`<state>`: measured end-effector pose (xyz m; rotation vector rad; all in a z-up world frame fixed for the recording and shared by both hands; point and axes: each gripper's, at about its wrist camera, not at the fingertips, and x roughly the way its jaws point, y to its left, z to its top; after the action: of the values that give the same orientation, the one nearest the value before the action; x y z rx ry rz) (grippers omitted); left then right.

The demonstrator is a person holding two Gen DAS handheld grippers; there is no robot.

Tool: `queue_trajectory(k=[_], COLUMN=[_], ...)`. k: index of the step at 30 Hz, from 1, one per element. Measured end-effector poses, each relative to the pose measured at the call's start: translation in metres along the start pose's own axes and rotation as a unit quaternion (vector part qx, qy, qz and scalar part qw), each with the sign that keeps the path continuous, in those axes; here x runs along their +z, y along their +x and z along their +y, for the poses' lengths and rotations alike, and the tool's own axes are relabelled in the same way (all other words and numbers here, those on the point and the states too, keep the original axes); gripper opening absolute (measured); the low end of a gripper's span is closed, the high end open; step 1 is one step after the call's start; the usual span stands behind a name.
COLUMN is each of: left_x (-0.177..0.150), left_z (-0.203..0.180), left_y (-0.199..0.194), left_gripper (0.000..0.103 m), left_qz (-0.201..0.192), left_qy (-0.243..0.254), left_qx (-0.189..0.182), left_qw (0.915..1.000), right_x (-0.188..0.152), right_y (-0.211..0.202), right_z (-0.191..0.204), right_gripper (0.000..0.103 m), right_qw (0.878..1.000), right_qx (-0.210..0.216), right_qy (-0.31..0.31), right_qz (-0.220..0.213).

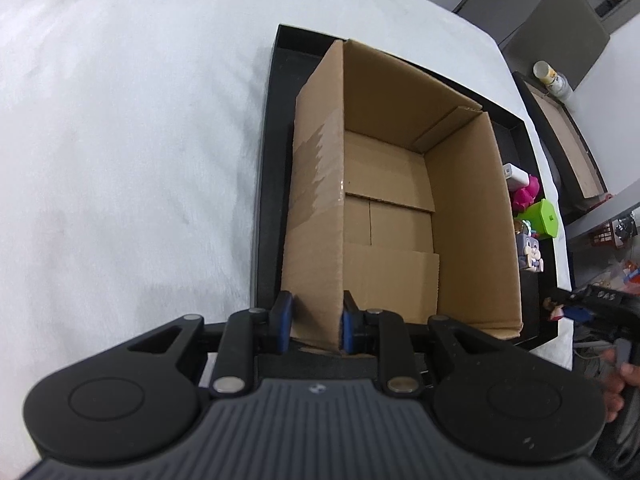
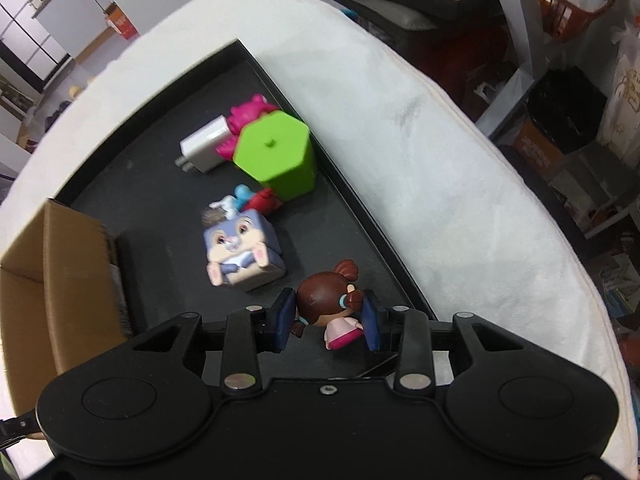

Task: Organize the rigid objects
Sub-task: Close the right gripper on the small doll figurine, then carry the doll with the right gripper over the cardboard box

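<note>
An open, empty cardboard box (image 1: 400,184) stands in a black tray (image 1: 268,184) on a white cloth. My left gripper (image 1: 316,322) is shut on the box's near left wall. My right gripper (image 2: 330,316) is shut on a small doll figurine (image 2: 330,302) with brown hair and a pink dress, over the tray's near right corner. In the tray (image 2: 160,168) lie a grey rabbit cube toy (image 2: 240,252), a green hexagonal container (image 2: 276,152), a pink toy (image 2: 248,114), a white charger (image 2: 204,144) and a small blue and red toy (image 2: 256,198). The box (image 2: 52,280) stands to the left of them.
The white cloth (image 1: 120,160) covers the table around the tray. Beyond the table's right edge are shelves, a red basket (image 2: 568,8) and dark boxes. A second tray with a bottle (image 1: 552,80) stands past the table in the left wrist view.
</note>
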<state>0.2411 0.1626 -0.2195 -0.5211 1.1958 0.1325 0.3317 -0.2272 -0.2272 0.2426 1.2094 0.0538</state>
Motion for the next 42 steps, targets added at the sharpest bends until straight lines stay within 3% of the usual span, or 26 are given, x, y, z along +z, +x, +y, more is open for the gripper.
queue_trajectory(k=[13, 23, 31, 42], left_x=[-0.003, -0.002, -0.003, -0.003], left_z=[0.0, 0.001, 0.003, 0.012], left_y=[-0.001, 0.002, 0.003, 0.002], left_gripper=[0.02, 0.02, 0.021, 0.023], left_qz=[-0.006, 0.003, 0.003, -0.005], left_qy=[0.0, 0.001, 0.005, -0.006], left_qx=[0.013, 0.002, -0.011, -0.034], left_qw=[0.9999, 1.0, 0.9999, 0.9994], right_x=[0.007, 0.007, 0.004, -0.018], right_y=[-0.052, -0.074, -0.075, -0.063], right_z=[0.054, 0.105, 0.145, 0.207], right_gripper=[0.035, 0.035, 0.035, 0.035], right_qw=[0.995, 0.986, 0.981, 0.96], right_qx=[0.04, 0.079, 0.126, 0.16], right_qy=[-0.079, -0.125, -0.134, -0.224], right_qz=[-0.053, -0.072, -0.059, -0.053])
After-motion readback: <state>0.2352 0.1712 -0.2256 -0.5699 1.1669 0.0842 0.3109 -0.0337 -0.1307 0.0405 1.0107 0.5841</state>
